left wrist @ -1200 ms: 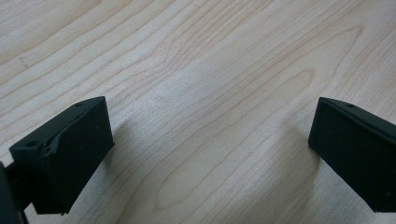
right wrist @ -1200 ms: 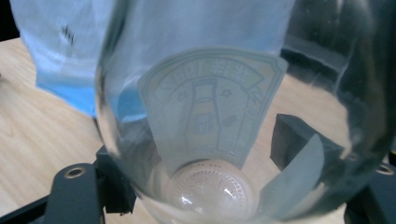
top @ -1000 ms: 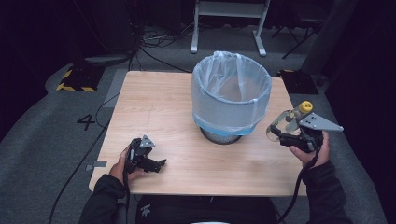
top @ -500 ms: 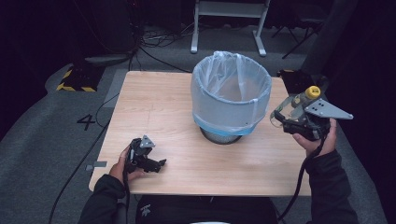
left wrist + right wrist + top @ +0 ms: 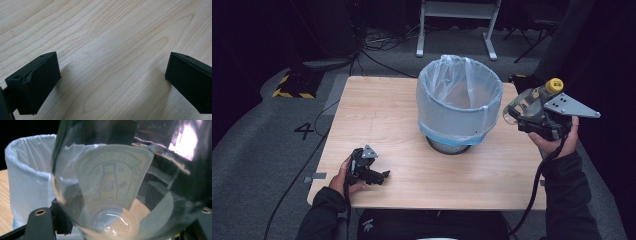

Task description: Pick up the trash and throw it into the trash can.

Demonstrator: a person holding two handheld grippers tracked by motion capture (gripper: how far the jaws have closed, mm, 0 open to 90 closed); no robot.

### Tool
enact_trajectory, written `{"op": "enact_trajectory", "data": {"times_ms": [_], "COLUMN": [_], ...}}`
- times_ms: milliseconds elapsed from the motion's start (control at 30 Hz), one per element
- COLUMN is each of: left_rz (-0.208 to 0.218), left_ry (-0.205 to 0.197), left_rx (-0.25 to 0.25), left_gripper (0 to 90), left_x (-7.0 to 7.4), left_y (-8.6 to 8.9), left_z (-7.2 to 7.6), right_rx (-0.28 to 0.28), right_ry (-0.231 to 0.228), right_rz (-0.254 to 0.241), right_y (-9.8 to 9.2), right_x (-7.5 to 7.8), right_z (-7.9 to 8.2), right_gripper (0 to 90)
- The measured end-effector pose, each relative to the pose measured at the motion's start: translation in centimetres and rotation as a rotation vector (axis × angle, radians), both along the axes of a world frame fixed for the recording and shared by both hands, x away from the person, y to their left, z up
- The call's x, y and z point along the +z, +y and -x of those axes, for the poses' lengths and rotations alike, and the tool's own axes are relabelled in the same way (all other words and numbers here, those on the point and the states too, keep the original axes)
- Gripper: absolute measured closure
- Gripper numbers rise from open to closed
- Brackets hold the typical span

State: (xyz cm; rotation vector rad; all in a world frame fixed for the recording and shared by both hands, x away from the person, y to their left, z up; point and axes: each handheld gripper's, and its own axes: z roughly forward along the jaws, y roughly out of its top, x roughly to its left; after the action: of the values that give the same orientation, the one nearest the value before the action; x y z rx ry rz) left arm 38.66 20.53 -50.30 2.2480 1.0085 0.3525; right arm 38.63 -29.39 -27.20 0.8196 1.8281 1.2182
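Two grippers are at work. The right gripper (image 5: 521, 112) squeezes a clear bottle (image 5: 532, 100) with a yellow cap, lifted beside the bin (image 5: 459, 102), probably to drop it in. The left gripper (image 5: 379, 176) rests on the table (image 5: 377, 110) in front of the bin, jaws wide apart, holding nothing. Close up, the right gripper view shows the bottle's label (image 5: 112, 175); from high up it is too small to see.

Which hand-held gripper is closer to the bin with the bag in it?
The right hand-held gripper, raised beside the bin with a clear bottle. The left hand-held gripper rests on the table's near edge.
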Motion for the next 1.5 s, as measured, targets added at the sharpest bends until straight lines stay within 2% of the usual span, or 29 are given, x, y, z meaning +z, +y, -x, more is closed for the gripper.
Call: {"op": "enact_trajectory", "data": {"times_ms": [100, 200, 467, 600, 767, 1000, 1233, 1500], "left_rz": [-0.001, -0.002, -0.002, -0.001, -0.001, -0.003, -0.003, -0.003], "left_ry": [0.0, -0.002, -0.001, -0.001, -0.001, -0.002, -0.002, -0.001], "left_rx": [0.0, 0.0, 0.001, 0.0, 0.0, 0.002, 0.001, 0.001], "left_gripper": [0.0, 0.0, 0.0, 0.0, 0.0, 0.0, 0.0, 0.0], "left_x": [0.0, 0.0, 0.0, 0.0, 0.0, 0.0, 0.0, 0.0], "left_y": [0.0, 0.0, 0.0, 0.0, 0.0, 0.0, 0.0, 0.0], "left_z": [0.0, 0.0, 0.0, 0.0, 0.0, 0.0, 0.0, 0.0], "right_rx": [0.002, 0.01, 0.019, 0.031, 0.029, 0.061, 0.079, 0.107], "right_ry": [-0.012, -0.025, -0.05, -0.063, -0.078, -0.107, -0.11, -0.099], "right_rz": [0.008, -0.02, -0.021, -0.038, -0.023, -0.04, -0.044, -0.056], "right_y": [0.2, 0.3, 0.9, 1.5, 2.2, 3.4, 4.7, 7.0], "right_x": [0.5, 1.3, 2.4, 3.1, 3.6, 4.8, 5.1, 5.0], "right_z": [0.0, 0.1, 0.0, -0.3, -0.6, -0.8, -1.3, -2.6], "right_gripper": [28.1, 28.1, 28.1, 28.1, 28.1, 28.1, 28.1, 28.1]}}
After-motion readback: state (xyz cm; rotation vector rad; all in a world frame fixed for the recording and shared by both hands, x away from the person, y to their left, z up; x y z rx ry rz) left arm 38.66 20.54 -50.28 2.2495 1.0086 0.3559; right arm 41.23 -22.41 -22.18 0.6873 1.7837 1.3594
